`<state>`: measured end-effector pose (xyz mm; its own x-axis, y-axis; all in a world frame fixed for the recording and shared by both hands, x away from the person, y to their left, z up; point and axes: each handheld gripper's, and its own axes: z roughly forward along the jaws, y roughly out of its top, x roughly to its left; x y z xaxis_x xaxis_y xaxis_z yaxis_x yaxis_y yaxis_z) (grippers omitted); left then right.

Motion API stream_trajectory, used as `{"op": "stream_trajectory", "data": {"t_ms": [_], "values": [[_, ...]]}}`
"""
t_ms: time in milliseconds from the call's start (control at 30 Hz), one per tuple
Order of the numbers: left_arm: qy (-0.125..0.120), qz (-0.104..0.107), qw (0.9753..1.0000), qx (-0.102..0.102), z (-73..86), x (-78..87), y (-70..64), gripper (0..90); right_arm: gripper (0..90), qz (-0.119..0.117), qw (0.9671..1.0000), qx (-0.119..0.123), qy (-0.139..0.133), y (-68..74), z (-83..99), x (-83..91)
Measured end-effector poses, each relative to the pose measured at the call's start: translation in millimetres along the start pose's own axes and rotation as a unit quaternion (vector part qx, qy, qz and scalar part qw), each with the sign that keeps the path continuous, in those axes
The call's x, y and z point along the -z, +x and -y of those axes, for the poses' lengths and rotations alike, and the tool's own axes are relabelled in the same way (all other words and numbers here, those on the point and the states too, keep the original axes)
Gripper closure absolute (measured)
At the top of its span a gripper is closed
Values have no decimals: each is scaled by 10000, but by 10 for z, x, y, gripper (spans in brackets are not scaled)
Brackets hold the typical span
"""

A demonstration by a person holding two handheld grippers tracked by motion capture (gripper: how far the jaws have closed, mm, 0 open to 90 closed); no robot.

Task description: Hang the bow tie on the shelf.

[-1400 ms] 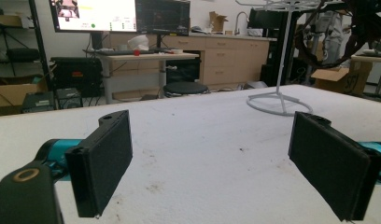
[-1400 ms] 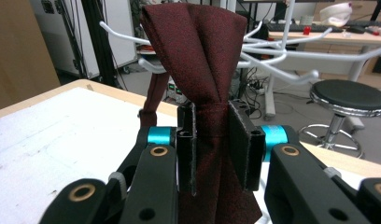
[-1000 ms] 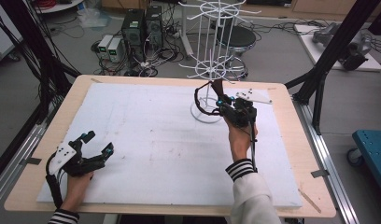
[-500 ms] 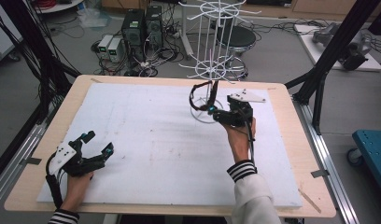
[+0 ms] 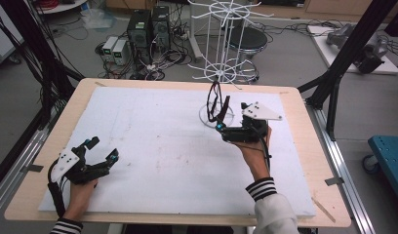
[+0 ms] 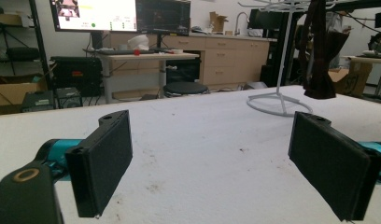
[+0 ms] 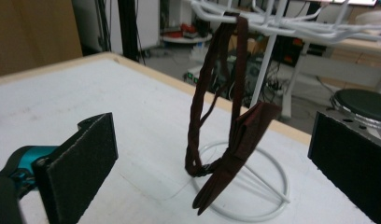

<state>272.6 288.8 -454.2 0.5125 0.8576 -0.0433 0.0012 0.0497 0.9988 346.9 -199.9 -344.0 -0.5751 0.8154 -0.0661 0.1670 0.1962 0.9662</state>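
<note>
Bow tie (image 7: pixel 228 140): we see it hanging on the white wire rack (image 7: pixel 272 28), table's 1 o'clock.
Right gripper (image 5: pixel 225 127): jaws wide apart, empty, beside it.
Left gripper (image 5: pixel 100 152): at 7 o'clock, spread wide, holding nothing.

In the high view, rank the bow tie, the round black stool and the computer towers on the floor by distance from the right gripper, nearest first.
From the right gripper:
1. Bow tie, hanging on the rack just ahead of the fingers.
2. Round black stool, beyond the table's far edge.
3. Computer towers, far left on the floor.

one bow tie (image 7: pixel 235 140), one wire rack (image 5: pixel 226 29), two grippers, left (image 5: pixel 100 153), right (image 5: pixel 219 117), one table (image 5: pixel 304 161)
</note>
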Motion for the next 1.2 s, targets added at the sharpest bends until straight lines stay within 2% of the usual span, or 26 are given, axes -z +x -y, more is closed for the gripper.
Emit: {"op": "stream_trajectory", "data": {"t_ms": [100, 133, 200, 267, 367, 533, 733, 800, 900, 1000, 1133, 1200], "values": [[-2, -6, 10000, 7, 0, 1, 3, 140, 6, -19, 10000, -7, -86, -35, 73, 117], [-2, -5, 10000, 4, 0, 2, 5, 139, 6, -38, 10000, 11, -34, -50, 90, 157], [13, 2, 10000, -22, 0, 1, -1, 139, 6, -57, 9996, 10, -266, -78, 154, 264], [11, 6, 10000, -35, 0, 1, -2, 140, 6, -68, 9994, -17, -346, -107, 245, 378], [4, 7, 10000, -57, 1, 4, -2, 139, 6, -61, 9989, -95, -457, -154, 454, 536], [3, -10, 10000, -26, 1, 1, -3, 140, 6, 103, 9982, -280, -523, -242, 818, 721], [3, -10, 10000, -22, 1, 1, -2, 139, 6, 268, 9969, -322, -667, -271, 1058, 845], [4, -10, 10000, -21, 1, 1, -2, 139, 6, 270, 9948, -400, -894, -270, 1122, 880], [1, -7, 10000, -41, 1, 1, -4, 139, 5, 349, 9928, -429, -1066, -268, 1199, 920], [-7, -11, 10000, -34, 1, 0, -4, 140, 5, 370, 9922, -413, -1117, -260, 1271, 941], [4, -7, 10000, -38, 1, 1, -4, 139, 5, 366, 9910, -580, -1148, -268, 1368, 935], [-4, -9, 10000, -34, 1, -1, -6, 139, 5, 438, 9904, -573, -1182, -271, 1379, 934]]}}
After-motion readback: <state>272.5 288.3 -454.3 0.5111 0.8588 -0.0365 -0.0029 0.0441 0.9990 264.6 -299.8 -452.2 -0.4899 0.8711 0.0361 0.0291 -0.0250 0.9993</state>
